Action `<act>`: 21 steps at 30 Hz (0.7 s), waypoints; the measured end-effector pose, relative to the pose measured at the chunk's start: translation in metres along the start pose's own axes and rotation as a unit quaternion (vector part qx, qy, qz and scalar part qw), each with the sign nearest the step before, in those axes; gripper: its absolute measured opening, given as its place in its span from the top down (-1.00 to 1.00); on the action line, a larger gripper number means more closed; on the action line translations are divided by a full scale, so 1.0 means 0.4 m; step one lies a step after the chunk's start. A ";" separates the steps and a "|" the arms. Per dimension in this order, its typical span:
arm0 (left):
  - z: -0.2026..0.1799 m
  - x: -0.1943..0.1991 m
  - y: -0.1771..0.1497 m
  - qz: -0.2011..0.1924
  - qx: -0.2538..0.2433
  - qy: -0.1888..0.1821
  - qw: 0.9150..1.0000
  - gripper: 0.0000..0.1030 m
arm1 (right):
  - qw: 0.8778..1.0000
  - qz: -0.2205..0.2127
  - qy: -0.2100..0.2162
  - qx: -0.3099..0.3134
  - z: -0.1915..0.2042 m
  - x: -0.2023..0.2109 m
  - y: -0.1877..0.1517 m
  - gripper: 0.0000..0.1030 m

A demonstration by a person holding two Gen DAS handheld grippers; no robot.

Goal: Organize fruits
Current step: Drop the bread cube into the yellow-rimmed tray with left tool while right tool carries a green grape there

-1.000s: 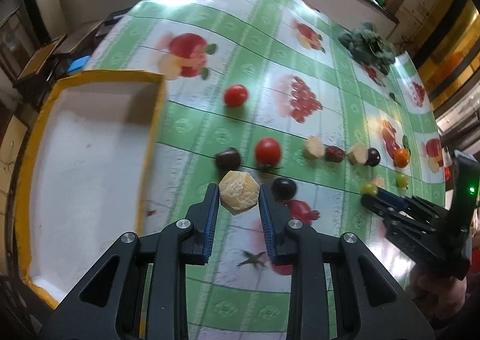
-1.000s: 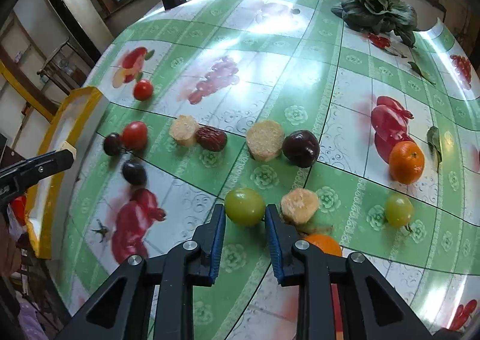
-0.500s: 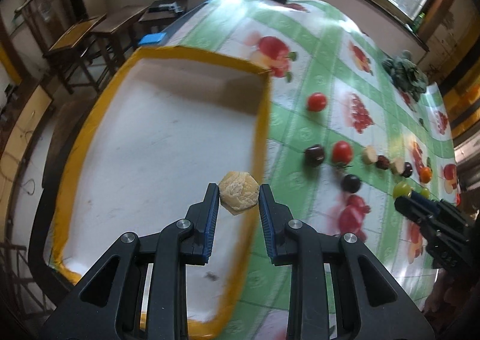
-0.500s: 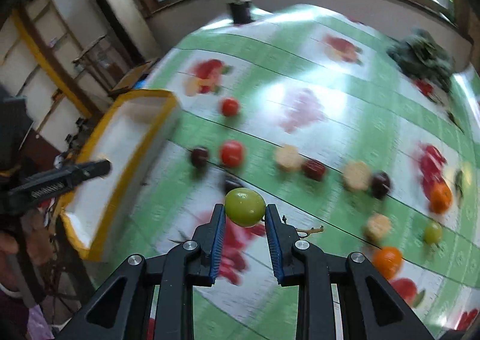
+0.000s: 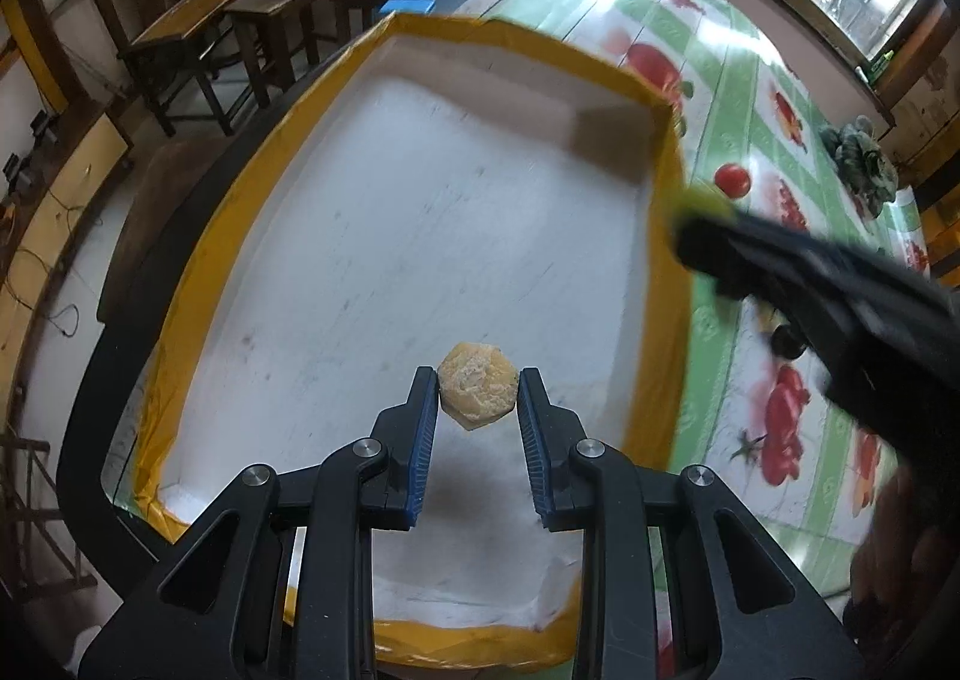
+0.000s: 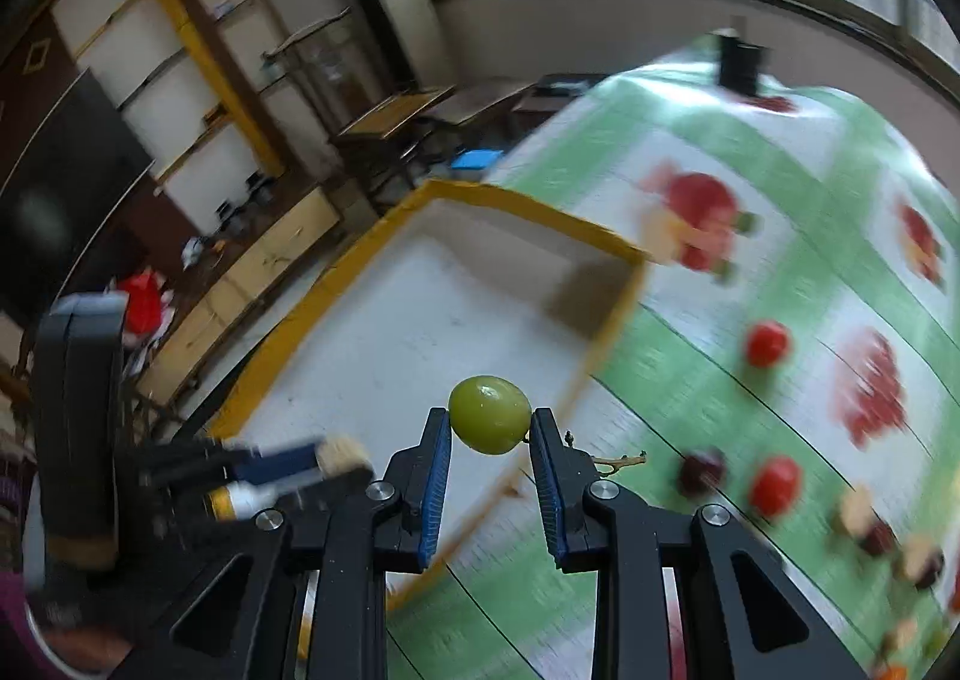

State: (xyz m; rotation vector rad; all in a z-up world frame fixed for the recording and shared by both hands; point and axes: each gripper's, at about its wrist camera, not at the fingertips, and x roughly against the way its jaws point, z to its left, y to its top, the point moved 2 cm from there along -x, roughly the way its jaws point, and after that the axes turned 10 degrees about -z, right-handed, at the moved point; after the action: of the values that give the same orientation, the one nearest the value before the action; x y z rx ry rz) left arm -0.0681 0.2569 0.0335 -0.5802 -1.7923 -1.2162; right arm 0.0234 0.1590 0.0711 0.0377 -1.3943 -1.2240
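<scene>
Left gripper: you are gripping the tan fruit chunk between closed-down jaws, hovering over the tray floor near its front edge.
Right gripper: you are clamping the green grape, sitting just over the tray's right rim.
Nearer: your left is lying inside the walls; release there first.

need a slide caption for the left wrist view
Left gripper holds a tan fruit chunk over the yellow-rimmed tray; right gripper brings a green fruit.
</scene>
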 end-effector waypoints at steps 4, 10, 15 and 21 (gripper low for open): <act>0.021 -0.015 -0.025 0.014 0.006 0.000 1.000 0.49 | 0.999 0.035 0.005 0.013 0.022 -0.105 0.015 0.49; 0.020 -0.025 -0.038 0.023 0.004 -0.014 1.000 0.49 | 0.995 0.088 -0.014 0.045 0.015 -0.132 -0.026 0.49; 0.015 -0.037 -0.022 0.019 0.002 -0.016 1.000 0.49 | 0.994 0.096 -0.014 0.041 0.009 -0.152 -0.037 0.49; 0.021 -0.041 -0.008 0.033 0.010 -0.015 0.999 0.26 | 0.998 0.064 0.015 0.011 0.017 -0.116 -0.020 0.39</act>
State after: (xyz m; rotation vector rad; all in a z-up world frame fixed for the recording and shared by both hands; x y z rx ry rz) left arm -0.0656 0.2647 0.0165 -0.6440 -1.7952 -1.1496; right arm 0.0265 0.1898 0.0349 -0.0175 -1.3638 -1.0977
